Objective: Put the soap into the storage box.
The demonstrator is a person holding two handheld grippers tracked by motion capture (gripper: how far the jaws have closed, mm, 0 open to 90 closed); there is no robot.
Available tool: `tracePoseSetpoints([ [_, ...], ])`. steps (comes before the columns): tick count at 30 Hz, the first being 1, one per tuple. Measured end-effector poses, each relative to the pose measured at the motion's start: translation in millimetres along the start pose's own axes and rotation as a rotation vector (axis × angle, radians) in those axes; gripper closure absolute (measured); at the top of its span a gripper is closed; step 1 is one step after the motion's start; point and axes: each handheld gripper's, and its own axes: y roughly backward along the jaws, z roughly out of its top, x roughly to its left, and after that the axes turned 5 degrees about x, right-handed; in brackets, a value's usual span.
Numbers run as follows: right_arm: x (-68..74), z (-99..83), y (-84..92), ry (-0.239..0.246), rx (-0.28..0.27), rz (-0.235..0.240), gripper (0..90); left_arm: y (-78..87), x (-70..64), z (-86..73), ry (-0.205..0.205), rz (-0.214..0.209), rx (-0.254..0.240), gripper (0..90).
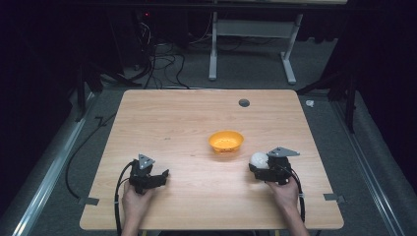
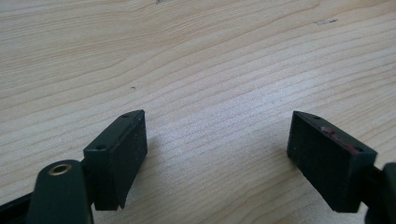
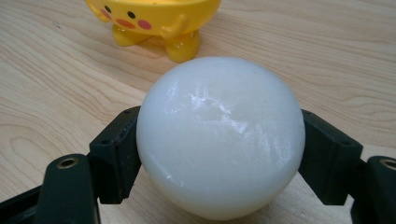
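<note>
A white ball (image 3: 219, 135) sits between the jaws of my right gripper (image 3: 219, 154), which is shut on it just above the wood. In the high view the white ball (image 1: 257, 160) and right gripper (image 1: 260, 164) are right of centre, near the front. A yellow bowl (image 1: 226, 141) with a chick face and little feet (image 3: 159, 21) stands just beyond the ball. My left gripper (image 1: 164, 173) rests at the front left, open, with bare wood between its jaws (image 2: 217, 154).
The wooden table (image 1: 177, 118) has a small grey grommet (image 1: 244, 103) near its far edge. Beyond the table stand a white desk frame (image 1: 251, 44) and loose cables on the floor. Tape tabs mark the front corners.
</note>
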Motion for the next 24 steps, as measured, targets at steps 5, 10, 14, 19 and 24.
tracePoseSetpoints([
  [5, 0.4, 4.5, 3.1, -0.003, -0.014, 0.007, 24.8, 0.0, 0.1, 0.0, -0.001, 0.001, 0.000, 20.6],
  [10, 1.3, 9.9, 5.1, 0.003, -0.024, 0.021, 24.9, 0.0, 0.1, 0.0, 0.000, 0.000, 0.000, 20.6],
  [14, 2.5, 14.4, 5.7, 0.007, -0.031, 0.024, 24.9, 0.0, 0.1, 0.0, 0.000, 0.000, 0.000, 20.6],
  [19, 3.9, 18.9, 4.6, 0.019, -0.028, 0.030, 24.9, 0.0, 0.1, 0.0, 0.000, 0.000, 0.000, 20.6],
  [24, 7.6, 25.2, 5.0, 0.030, -0.033, 0.043, 24.9, 0.0, 0.1, 0.0, 0.000, -0.001, 0.000, 20.6],
])
